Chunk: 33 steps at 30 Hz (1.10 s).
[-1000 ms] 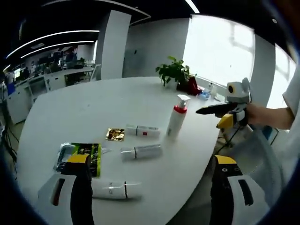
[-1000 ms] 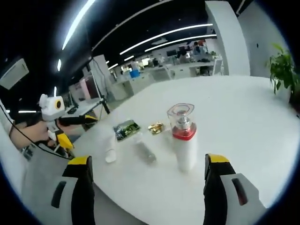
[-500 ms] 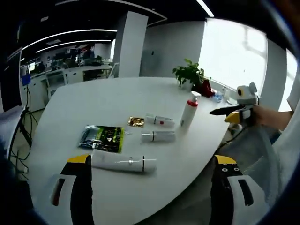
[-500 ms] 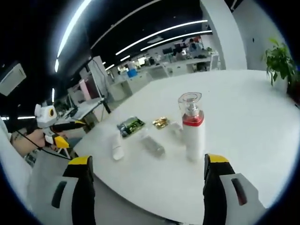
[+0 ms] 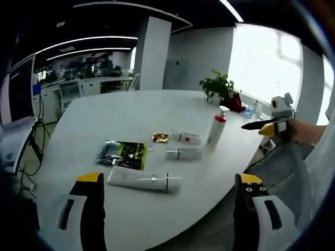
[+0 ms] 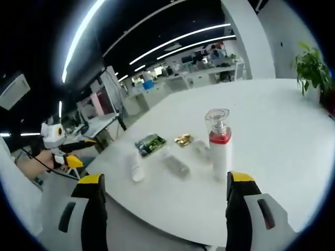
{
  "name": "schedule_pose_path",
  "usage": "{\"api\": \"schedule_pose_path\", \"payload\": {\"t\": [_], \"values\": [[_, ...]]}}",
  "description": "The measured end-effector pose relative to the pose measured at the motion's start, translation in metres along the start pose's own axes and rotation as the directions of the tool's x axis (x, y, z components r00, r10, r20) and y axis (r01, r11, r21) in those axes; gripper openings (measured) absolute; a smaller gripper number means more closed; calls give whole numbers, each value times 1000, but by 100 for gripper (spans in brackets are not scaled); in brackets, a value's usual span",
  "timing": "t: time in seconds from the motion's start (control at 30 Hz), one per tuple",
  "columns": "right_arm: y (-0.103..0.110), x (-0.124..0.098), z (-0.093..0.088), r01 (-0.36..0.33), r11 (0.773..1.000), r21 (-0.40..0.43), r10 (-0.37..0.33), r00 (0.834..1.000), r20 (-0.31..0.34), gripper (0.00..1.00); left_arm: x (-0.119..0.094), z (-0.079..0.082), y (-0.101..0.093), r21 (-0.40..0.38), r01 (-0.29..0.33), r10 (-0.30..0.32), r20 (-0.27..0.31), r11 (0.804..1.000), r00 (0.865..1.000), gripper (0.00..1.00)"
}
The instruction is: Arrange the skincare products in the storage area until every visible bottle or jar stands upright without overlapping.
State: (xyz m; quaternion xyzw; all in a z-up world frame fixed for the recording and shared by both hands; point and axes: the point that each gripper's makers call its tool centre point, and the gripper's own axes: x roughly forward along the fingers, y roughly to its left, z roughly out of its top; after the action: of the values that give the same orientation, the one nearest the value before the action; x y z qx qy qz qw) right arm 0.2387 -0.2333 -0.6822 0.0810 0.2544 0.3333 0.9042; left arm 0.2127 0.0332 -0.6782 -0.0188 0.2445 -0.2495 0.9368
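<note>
both the left gripper (image 5: 166,209) and right gripper (image 6: 166,209) have fingers spread wide, holding nothing, off the table (image 5: 94,115).

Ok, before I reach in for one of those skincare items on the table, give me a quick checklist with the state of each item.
1. Left claw open and holding nothing: ok.
2. Right claw open and holding nothing: ok.
3. Pump bottle upright: ok.
4. Long white tube upright: not ok, lying flat.
5. Two smaller tubes upright: not ok, both lying flat.
6. Products apart, none overlapping: ok in the left gripper view.
</note>
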Motion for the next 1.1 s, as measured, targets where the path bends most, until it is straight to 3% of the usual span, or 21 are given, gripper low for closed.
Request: {"api": "schedule_pose_path", "payload": {"t": [0.6,1.1], "values": [[14,15,2,-44,995,-85,37,997,-73,91,-2,1,-6,3,11,-11,11,1000,1000,94],[25,27,0,-83,991,-102,71,992,-109,90,-1,0,-6,-12,21,-21,2,1000,1000,94]]}}
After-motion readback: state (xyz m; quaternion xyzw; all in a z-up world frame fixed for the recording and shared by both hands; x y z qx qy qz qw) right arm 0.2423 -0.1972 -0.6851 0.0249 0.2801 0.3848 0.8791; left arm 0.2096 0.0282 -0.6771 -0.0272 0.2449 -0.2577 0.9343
